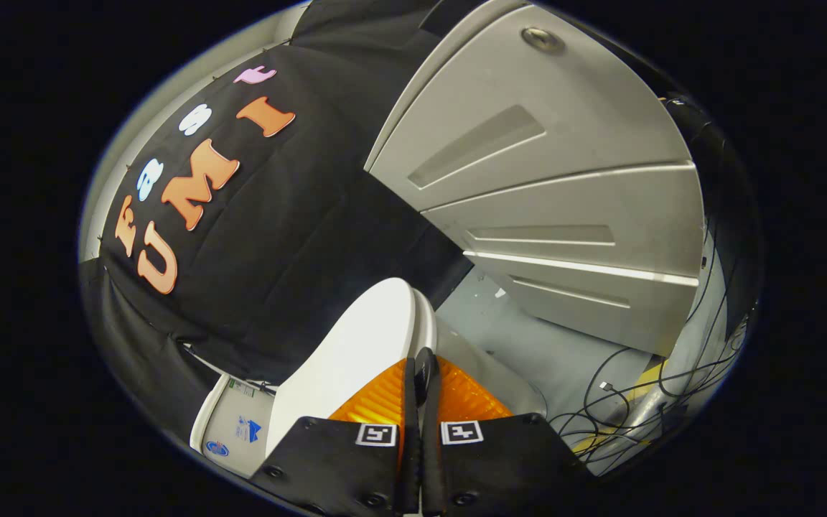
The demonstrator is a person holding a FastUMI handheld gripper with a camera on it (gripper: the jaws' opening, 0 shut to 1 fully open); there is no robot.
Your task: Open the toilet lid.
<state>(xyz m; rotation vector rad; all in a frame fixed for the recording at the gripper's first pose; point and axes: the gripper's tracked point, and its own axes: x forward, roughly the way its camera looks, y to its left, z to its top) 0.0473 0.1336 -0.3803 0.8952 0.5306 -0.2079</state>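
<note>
The gripper [422,373] sits nearest the camera, its two fingers drawn almost together, with only a thin slit left between them. The rim of the toilet lid [356,352] runs into that slit right at the fingertips, and the fingers appear to pinch it from either side, though how firmly the pads press is hard to judge from this angle. The lid is white and smooth, and it stands raised and tilted, its broad face spreading out just left of the fingers and its rounded top edge rising ahead of them (the view itself is strongly canted, so upright is relative here). Behind the lid, lower and to the left, the white toilet tank [230,424] shows a small part of its surface carrying a couple of stickers. Beyond the lid hangs the black cloth wall [291,215] of the booth, draped in soft folds. To the right of the fingers stands a pale grey cabinet [543,187] with recessed panel grooves and a round metal fitting near its far corner. A bare stretch of grey floor [521,337] lies between the cabinet and the toilet, and a loose tangle of dark cables [643,388] trails across it, well apart from the lid, next to a strip of yellow floor tape [643,377].
</note>
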